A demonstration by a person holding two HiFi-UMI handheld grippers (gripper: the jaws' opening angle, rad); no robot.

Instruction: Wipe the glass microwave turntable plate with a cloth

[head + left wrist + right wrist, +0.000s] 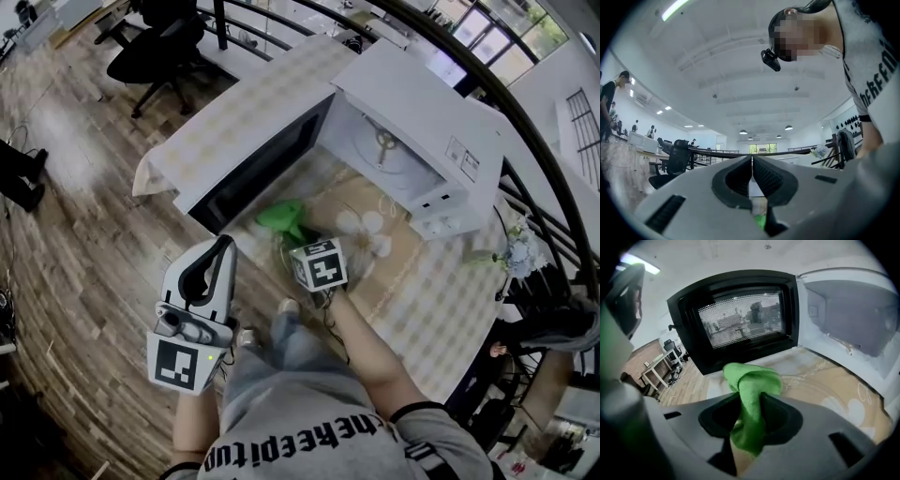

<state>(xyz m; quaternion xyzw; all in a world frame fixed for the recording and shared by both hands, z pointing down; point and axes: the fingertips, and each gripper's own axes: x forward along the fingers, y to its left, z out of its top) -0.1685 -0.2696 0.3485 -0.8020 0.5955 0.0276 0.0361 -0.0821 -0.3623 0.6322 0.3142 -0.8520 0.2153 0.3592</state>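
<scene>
One green cloth [753, 378], bunched, pinched in right gripper [751, 404].

Cloth [752, 380]: green, soft, bunched into a twisted wad. I see it pinched between the jaws of the right claw [750, 411], free end bulging forward. I cannot tell whether it touches the glass.

Turntable plate [825, 387]: clear, round, flat on the desk [441, 300] before the open microwave [412, 122]. Only faint curved rim lines show.
</scene>
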